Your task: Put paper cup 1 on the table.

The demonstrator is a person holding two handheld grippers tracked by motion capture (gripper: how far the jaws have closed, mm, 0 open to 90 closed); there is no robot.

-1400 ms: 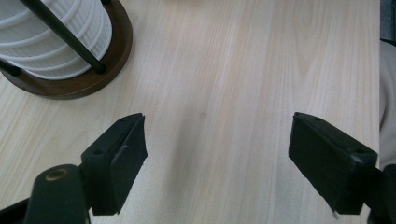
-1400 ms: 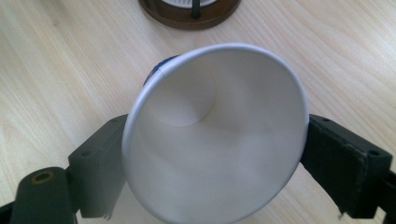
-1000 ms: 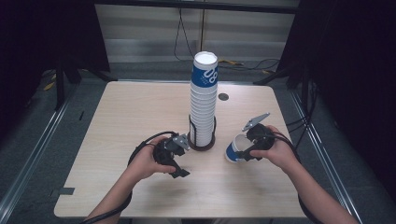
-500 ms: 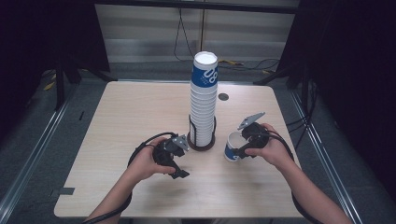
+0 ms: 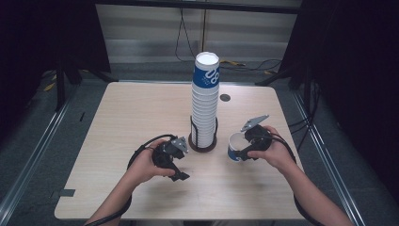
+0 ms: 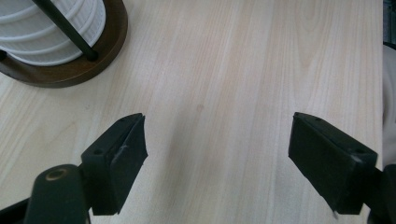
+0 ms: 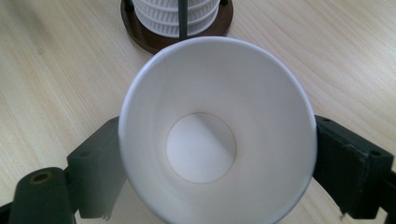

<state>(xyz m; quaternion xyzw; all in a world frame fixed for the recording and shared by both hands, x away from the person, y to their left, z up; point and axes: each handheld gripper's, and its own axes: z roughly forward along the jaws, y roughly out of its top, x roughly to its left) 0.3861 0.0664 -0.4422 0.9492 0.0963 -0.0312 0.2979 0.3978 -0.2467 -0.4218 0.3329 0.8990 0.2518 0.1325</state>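
Behind the paper cup [image 5: 234, 147], a cup stack [image 5: 205, 101] in its wooden holder [image 5: 203, 145].

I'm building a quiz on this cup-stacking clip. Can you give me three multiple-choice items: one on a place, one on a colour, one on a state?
1. Where is the loose cup?
A. on top of the stack
B. between the jaws of the right gripper
C. at the table's left edge

2. What colour is the holder base?
A. brown
B. red
C. green

3. How is the left gripper?
A. shut on a cup
B. shut, empty
C. open, empty

Answers:
1 B: the right gripper view shows the cup flanked by both jaws, which have just been opening.
2 A: the round base under the stack is dark brown wood.
3 C: in the left gripper view the jaws stand wide apart over bare table.
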